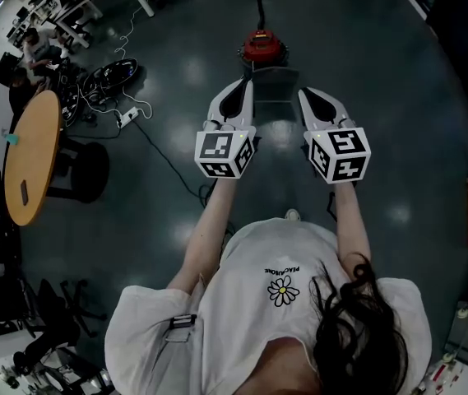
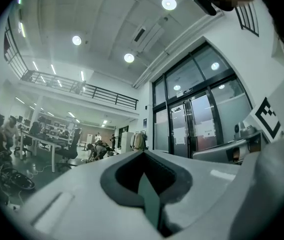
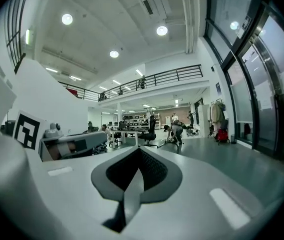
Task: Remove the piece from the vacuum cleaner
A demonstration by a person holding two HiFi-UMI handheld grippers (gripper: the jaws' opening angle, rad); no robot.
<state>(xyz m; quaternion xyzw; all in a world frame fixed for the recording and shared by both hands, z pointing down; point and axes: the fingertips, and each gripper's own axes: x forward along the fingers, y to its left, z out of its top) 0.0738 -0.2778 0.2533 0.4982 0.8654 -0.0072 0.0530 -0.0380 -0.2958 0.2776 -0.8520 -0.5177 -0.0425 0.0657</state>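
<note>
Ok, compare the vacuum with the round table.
The vacuum is red; the table has a tan wooden top. The vacuum sits straight ahead, just past the tips of the left tool and right tool; the table stands off to the left. The table looks wider. Both stand on the dark floor, and neither shut tool touches them.

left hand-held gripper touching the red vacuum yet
Apart. In the left gripper view the left hand-held gripper is shut on nothing, open room ahead; the head view has the vacuum beyond its tip.
</note>
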